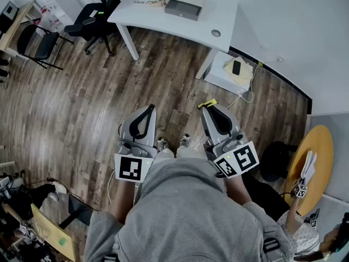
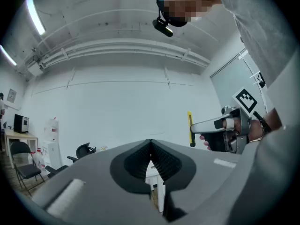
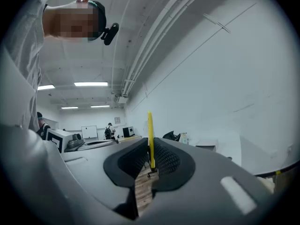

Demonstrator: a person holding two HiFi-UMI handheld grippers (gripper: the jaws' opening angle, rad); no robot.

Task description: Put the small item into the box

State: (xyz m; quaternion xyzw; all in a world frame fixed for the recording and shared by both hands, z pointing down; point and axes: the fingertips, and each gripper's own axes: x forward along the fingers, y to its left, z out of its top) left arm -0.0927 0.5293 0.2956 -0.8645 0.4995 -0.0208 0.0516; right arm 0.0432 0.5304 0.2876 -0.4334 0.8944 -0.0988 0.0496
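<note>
Currently right gripper (image 3: 151, 165) clamps yellow strip (image 3: 150, 139), long axis upright; left gripper (image 2: 150, 149) closed, empty. Grey box (image 1: 184, 8) sits well ahead on desk (image 1: 221, 16) (right side marginally nearer).

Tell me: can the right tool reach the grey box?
Probably not: the right tool, gripping a yellow strip, is far back; open wood floor separates it from the grey box.
</note>
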